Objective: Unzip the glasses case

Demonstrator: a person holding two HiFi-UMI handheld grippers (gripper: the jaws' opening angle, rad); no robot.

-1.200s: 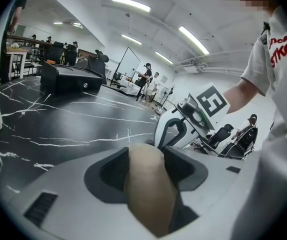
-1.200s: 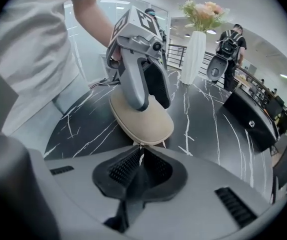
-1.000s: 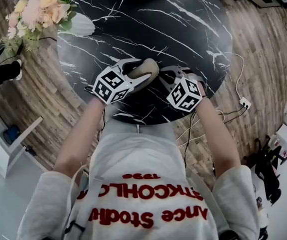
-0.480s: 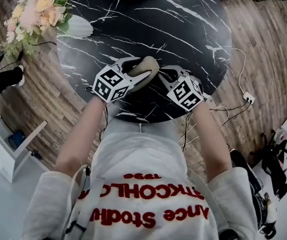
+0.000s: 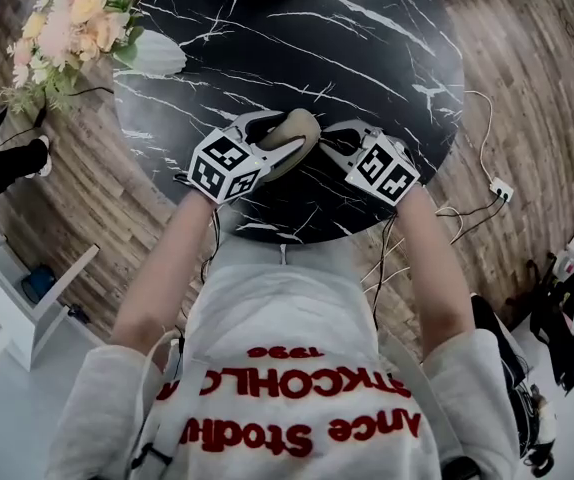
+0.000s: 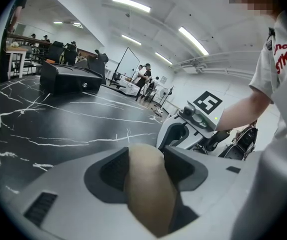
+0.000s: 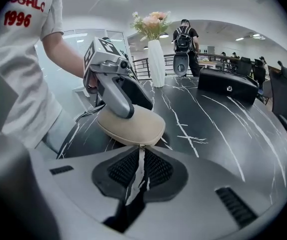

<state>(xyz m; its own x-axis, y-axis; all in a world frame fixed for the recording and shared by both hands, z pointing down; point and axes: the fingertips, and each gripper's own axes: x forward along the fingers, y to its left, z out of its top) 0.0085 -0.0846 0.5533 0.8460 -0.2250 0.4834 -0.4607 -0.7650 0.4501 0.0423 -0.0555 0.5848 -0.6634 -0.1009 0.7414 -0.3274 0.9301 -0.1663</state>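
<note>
A beige glasses case lies on the black marble table, and my left gripper is shut on it across its width. In the left gripper view the case fills the space between the pads. My right gripper sits just right of the case's end. In the right gripper view the case lies just ahead, with its pale zipper pull pinched between the ribbed pads of the right gripper. Those jaws have just eased open slightly, with the pull still between them.
A white vase of flowers stands at the table's left edge. A black box sits at the far side. The table's near rim lies close under both grippers. Cables and a power strip lie on the wooden floor to the right.
The right gripper has rolled about its own axis, so its marker cube faces differently. The left gripper and the case have stayed put.
</note>
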